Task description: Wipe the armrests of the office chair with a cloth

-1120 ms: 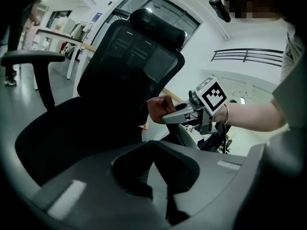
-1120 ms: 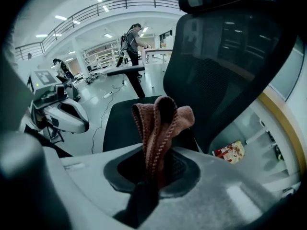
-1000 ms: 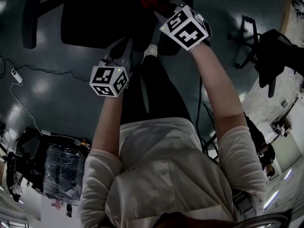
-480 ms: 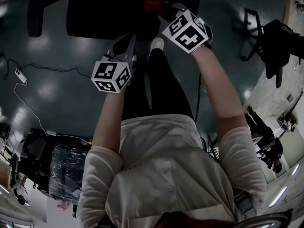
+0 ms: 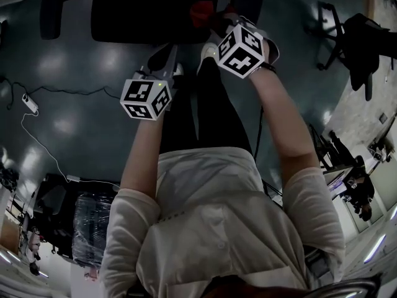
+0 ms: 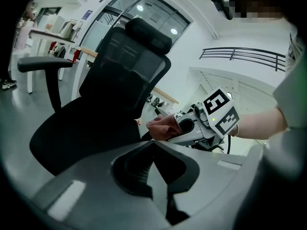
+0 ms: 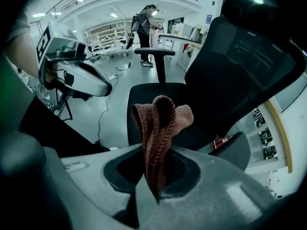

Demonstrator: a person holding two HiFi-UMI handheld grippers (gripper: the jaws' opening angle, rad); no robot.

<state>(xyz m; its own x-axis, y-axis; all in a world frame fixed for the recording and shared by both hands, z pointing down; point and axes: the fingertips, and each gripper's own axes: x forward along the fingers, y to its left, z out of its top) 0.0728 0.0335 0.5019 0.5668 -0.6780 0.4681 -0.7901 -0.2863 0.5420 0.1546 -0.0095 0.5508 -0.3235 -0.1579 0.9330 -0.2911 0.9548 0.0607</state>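
Rust-red knitted cloth (image 7: 160,123) stands folded, pinched fast between the jaws of the right gripper (image 7: 154,183), just before the seat of the black mesh-backed office chair (image 7: 240,66). Far armrest (image 7: 154,52) well apart. Left gripper (image 6: 160,186) alongside, jaws together, empty.

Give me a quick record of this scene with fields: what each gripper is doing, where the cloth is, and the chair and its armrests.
left gripper: shut, nothing held
right gripper: shut on the cloth
cloth: reddish-brown, bunched, sticking up from the right gripper
office chair: black, with headrest, in front of both grippers
far armrest: cloth not on it
near armrest: cloth not on it
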